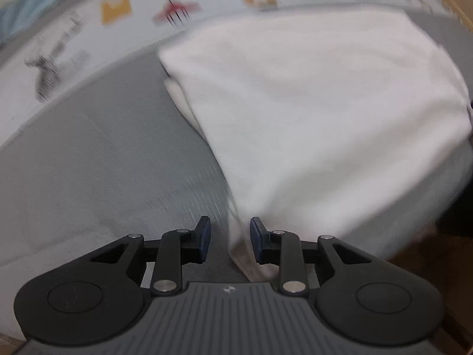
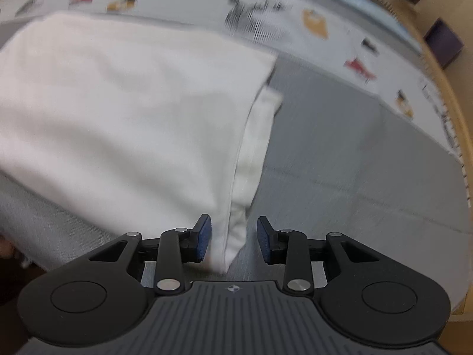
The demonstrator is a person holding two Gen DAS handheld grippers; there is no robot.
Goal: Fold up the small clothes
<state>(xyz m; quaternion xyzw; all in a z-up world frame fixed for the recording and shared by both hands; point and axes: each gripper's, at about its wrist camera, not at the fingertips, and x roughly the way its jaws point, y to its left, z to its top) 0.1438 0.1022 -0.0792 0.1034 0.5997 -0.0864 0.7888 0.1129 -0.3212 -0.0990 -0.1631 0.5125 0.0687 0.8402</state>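
A white garment lies folded on a grey mat. In the left wrist view its near left corner hangs between the pads of my left gripper, whose jaws stand apart around the cloth without pinching it. In the right wrist view the same garment fills the left half, and its near right corner sits between the pads of my right gripper, also open. Both views are blurred by motion.
The grey mat lies on a pale printed sheet with small coloured pictures. A wooden edge curves along the right. A dark purple box stands beyond it.
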